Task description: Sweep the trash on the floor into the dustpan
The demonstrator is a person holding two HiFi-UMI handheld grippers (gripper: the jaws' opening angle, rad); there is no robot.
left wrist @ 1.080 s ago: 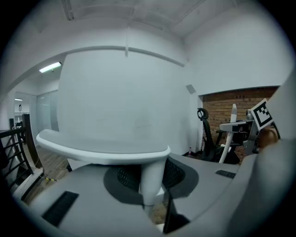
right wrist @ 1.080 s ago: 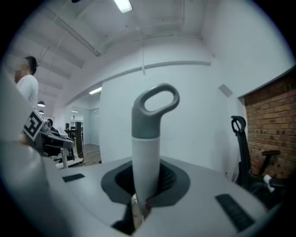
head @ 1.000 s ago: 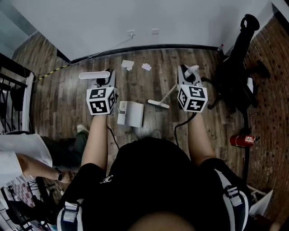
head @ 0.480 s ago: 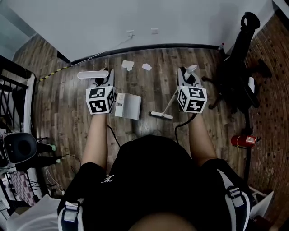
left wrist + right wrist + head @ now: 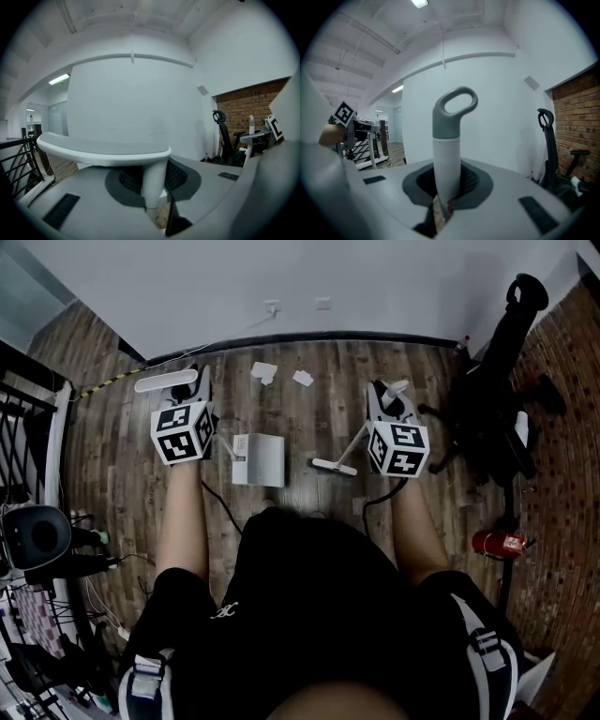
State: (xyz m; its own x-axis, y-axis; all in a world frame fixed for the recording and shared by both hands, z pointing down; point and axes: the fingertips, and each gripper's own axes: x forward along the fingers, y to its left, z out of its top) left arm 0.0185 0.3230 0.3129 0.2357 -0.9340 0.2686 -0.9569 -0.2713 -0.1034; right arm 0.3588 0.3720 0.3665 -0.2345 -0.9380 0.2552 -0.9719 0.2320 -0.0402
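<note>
1. Left gripper (image 5: 152, 190) pinches the dustpan handle (image 5: 105, 151); the dustpan (image 5: 259, 459) rests on the wood floor (image 5: 319, 418).
2. Right gripper (image 5: 447, 190) clamps the loop-topped broom handle (image 5: 449, 140); the broom head (image 5: 333, 466) lies just beside the dustpan.
3. Paper scraps (image 5: 265, 372) lie near the wall, apart from the dustpan.

A dark plank floor (image 5: 309, 414) was shown, bounded at its far edge by a white wall and at its right edge by brick. One scrap of white paper (image 5: 265, 373) and a smaller scrap (image 5: 303, 378) were laid near the far edge, just apart from each other. Nearer the middle a white dustpan (image 5: 259, 459) was set, and to its right the head of a white broom (image 5: 333, 466) was rested on the boards. A black office chair (image 5: 492, 399) was stood toward the right edge, and a red fire extinguisher (image 5: 493, 542) was laid further along that edge. A yellow-and-black striped cable (image 5: 98, 387) was run across the far left corner.
</note>
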